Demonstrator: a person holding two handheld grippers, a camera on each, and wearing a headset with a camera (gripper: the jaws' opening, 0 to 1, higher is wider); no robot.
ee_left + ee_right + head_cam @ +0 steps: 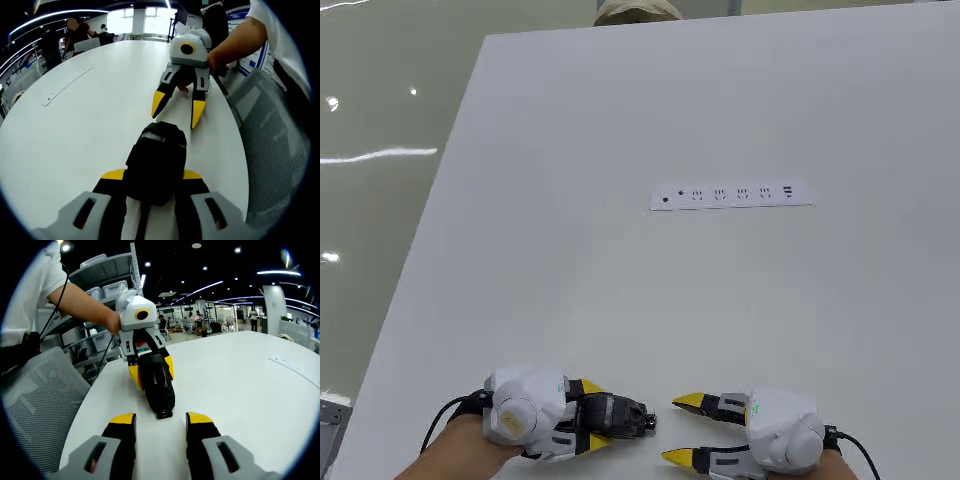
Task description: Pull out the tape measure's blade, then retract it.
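Object: tape measure [617, 415], with a compact, chunky body.
Colour: black all over, with a matte, ribbed-looking casing in the left gripper view.
Hold: clamped on two opposite sides between the yellow-tipped jaws of the left gripper [592, 414].
Pose: its long side runs along the jaws, and its front end sticks out past their tips.
Place: near edge of the white table [620, 300], low at the surface. Whether it touches cannot be told.
Blade: too small and dark to make out.
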